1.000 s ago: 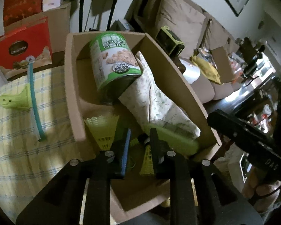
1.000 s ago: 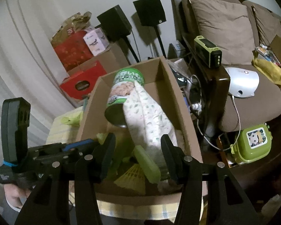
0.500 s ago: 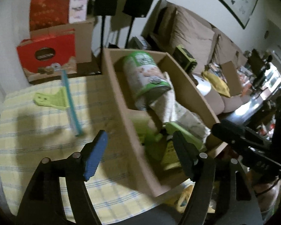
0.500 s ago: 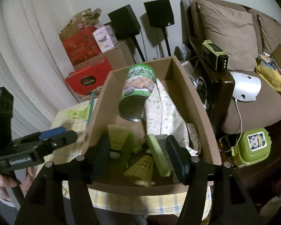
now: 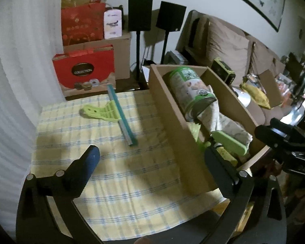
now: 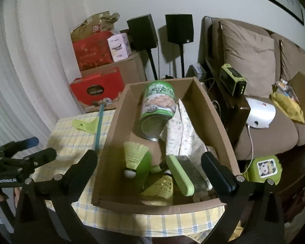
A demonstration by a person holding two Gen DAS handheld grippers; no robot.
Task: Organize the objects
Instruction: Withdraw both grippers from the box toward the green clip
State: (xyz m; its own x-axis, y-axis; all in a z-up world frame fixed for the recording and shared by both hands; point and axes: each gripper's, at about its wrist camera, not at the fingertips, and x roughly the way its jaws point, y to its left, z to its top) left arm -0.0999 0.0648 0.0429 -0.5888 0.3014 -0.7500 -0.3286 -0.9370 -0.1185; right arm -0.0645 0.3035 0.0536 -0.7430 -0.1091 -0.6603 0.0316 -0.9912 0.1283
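A cardboard box (image 6: 211, 120) (image 5: 172, 109) stands on the yellow checked tablecloth (image 5: 103, 162). In it lie a green can (image 6: 158, 107) (image 5: 191, 89), a patterned cloth (image 6: 183, 132), two yellow shuttlecocks (image 6: 133, 154) and a green brush (image 6: 180, 174). A green squeegee with a teal blade (image 5: 120, 111) (image 6: 97, 130) lies on the cloth left of the box. My left gripper (image 5: 152, 158) is open and empty, above the table at the box's left wall. My right gripper (image 6: 149, 162) is open and empty above the box's near end.
Red gift boxes (image 5: 83, 75) and a cardboard carton stand behind the table, with two black speakers (image 5: 140, 14) on stands. A brown sofa (image 6: 254, 61) with clutter is to the right. A green lunch box (image 6: 264, 168) sits low right.
My left gripper opened, released a shuttlecock into the box, and drew back and left over the tablecloth. My right gripper pulled back and opened wider.
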